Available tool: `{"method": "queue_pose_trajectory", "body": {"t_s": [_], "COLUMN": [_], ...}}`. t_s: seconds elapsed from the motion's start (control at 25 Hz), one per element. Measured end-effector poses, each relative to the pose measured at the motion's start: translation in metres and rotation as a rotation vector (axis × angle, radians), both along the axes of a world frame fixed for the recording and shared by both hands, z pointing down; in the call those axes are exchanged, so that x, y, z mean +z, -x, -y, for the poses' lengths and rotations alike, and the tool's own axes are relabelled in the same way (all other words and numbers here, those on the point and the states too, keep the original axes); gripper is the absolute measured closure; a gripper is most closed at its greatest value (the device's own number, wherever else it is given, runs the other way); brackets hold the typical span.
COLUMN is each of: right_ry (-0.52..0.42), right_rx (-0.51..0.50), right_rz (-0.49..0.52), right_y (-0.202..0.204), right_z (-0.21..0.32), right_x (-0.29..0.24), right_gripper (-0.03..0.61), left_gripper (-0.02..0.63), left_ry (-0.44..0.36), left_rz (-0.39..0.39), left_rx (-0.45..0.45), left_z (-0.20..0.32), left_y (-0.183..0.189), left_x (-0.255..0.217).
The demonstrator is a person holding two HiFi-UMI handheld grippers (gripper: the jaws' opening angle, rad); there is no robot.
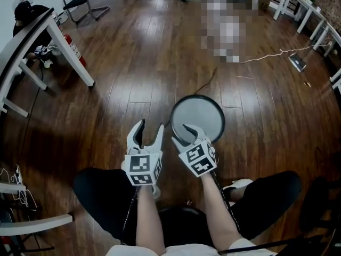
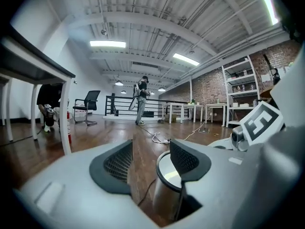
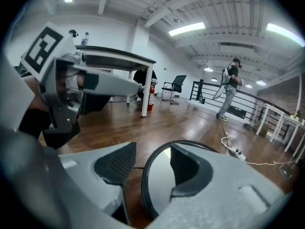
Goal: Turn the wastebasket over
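Wastebasket [image 1: 206, 115]: standing on the floor [image 1: 133, 79], dark-rimmed round top facing up, showing pale grey | left gripper [image 1: 151, 126]: jaws standing apart, gripping nothing, wastebasket sitting just beyond its right jaw | right gripper [image 1: 182, 134]: jaws standing apart, straddling the near rim without pressing, right jaw hanging over the top, left jaw outside

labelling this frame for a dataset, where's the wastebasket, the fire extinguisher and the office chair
wastebasket [image 1: 201, 115], head view, pale disc inside its dark rim
fire extinguisher [image 1: 76, 52], head view, red body
office chair [image 2: 93, 98], left gripper view, black backrest
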State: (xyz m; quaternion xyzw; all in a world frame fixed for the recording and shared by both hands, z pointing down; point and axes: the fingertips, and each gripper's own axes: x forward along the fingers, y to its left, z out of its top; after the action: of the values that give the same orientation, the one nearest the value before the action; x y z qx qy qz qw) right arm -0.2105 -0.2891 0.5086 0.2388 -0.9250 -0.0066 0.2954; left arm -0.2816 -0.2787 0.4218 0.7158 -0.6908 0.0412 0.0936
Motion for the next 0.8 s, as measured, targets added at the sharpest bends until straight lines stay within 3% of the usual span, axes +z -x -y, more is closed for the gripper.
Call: {"method": "queue_pose_trajectory", "body": {"t_s": [0.2,0.28,0.44,0.6,0.8], "right_ry": [0.038,0.03,0.028,0.142,0.172], "right_rx": [-0.05,-0.067,-0.073,-0.068,-0.061], "right_rz": [-0.174,-0.25,-0.307,-0.208,-0.055], "right_y": [0.027,0.029,0.034,0.038,0.032], "right_z": [0.012,0.016,0.019,0.013,0.02], "right_x": [0.055,0.072,0.079,0.069,0.034], "right_gripper": [0.368,0.398,0.439,0.479,0.505], "left_gripper": [0.354,0.354,0.354,0.365,0.38], "left_ry": [0.002,-0.001,0.007,-0.002,-0.027], "left_rz": [-0.012,-0.017,-0.018,-0.021,-0.035], "left_rx": [-0.04,-0.064,-0.087,-0.088,-0.101], "left_z": [0.004,0.004,0.008,0.013,0.019], "left_y": [0.017,0.025,0.033,0.035,0.039], "left_x": [0.002,0.002,0.005,0.001,-0.007]}}
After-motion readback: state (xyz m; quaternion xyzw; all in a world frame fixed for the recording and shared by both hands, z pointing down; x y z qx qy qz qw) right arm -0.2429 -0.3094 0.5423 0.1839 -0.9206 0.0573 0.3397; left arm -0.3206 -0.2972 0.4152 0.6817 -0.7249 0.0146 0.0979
